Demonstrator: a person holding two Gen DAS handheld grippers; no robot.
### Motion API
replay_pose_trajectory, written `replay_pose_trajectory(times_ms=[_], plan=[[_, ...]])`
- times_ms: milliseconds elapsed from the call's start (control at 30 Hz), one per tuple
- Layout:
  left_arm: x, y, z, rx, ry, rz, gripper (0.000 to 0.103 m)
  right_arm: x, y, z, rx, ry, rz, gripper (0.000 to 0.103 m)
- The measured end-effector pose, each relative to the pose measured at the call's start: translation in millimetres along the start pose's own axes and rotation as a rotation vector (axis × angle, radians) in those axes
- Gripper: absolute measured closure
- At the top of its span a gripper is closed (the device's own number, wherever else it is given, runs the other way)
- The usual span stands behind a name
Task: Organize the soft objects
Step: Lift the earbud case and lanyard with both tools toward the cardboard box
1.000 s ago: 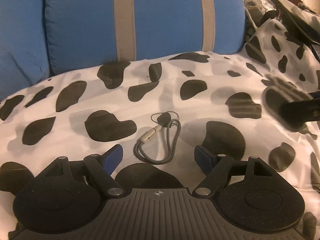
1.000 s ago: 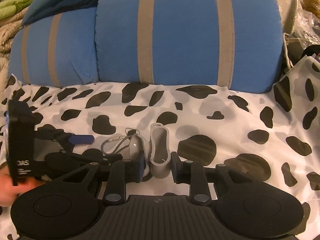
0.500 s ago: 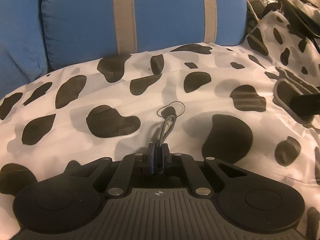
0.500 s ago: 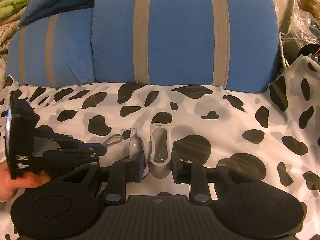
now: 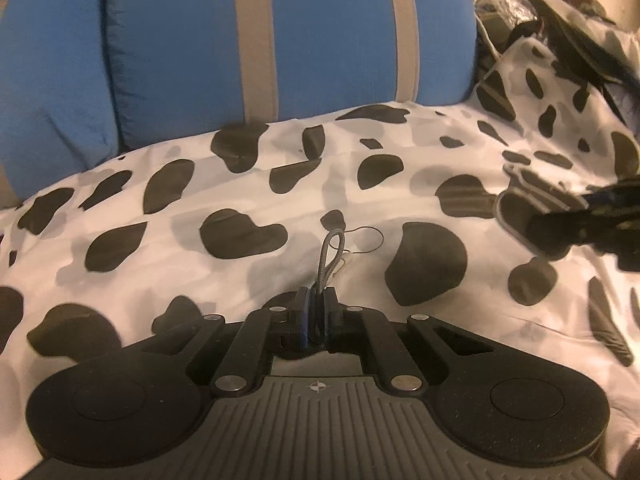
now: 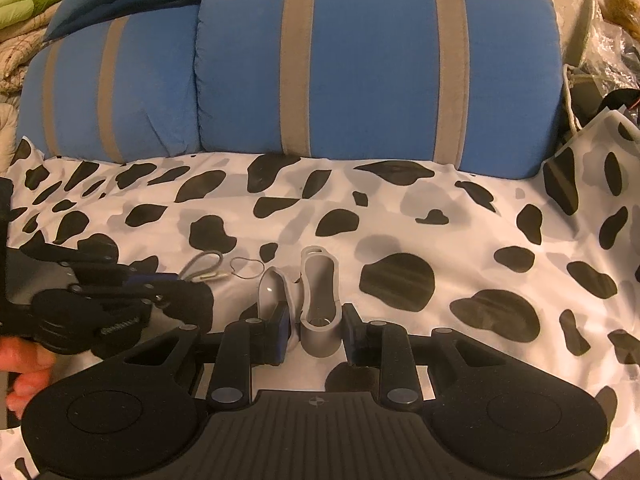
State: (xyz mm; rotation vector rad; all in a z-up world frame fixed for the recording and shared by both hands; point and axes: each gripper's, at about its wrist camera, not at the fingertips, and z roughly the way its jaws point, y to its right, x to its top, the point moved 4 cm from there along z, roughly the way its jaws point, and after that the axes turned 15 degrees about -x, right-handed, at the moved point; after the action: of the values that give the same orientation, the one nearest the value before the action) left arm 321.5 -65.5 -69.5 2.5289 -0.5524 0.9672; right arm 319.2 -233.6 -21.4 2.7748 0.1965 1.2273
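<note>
A grey cord lanyard [image 5: 329,258] with a thin black loop stands up from the cow-spotted sheet [image 5: 168,264]. My left gripper [image 5: 316,312] is shut on its near end. The right wrist view shows the same lanyard [image 6: 202,265] just ahead of the left gripper [image 6: 174,280], low at the left. An open grey silicone case [image 6: 320,300] lies on the sheet, and my right gripper [image 6: 316,330] is shut on its near end. In the left wrist view the case [image 5: 514,216] and the right gripper [image 5: 538,226] sit at the right edge, blurred.
Two blue cushions with grey stripes [image 6: 360,72] stand along the back of the sheet. Plastic bags and dark clutter [image 5: 532,12] pile up at the far right. A person's hand [image 6: 24,364] holds the left gripper. Green and cream fabric [image 6: 24,12] lies at the far left.
My left gripper shut on the lanyard's near end, then lifted and pulled it so the cord now stands up off the sheet. The right gripper and the case stayed put.
</note>
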Motion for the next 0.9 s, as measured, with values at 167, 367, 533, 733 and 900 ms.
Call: replay_pose_trajectory(times_ms=[167, 367, 533, 733, 900], plan=[[-3, 2, -20, 0.002, 0.022, -0.020, 0.097, -3, -9, -11, 0.014, 0.005, -0.002, 0.074], [-10, 4, -43, 0.014, 0.035, -0.045, 0.097, -8, -15, -24, 0.028, 0.005, -0.003, 0.074], [-17, 9, -59, 0.022, 0.039, -0.053, 0.097, -14, -17, -36, 0.040, -0.004, 0.000, 0.074], [-25, 11, -79, 0.038, 0.047, -0.081, 0.097, -23, -19, -51, 0.036, -0.018, 0.003, 0.074], [-33, 15, -98, 0.047, 0.058, -0.107, 0.097, -31, -20, -64, 0.034, -0.025, 0.014, 0.074]])
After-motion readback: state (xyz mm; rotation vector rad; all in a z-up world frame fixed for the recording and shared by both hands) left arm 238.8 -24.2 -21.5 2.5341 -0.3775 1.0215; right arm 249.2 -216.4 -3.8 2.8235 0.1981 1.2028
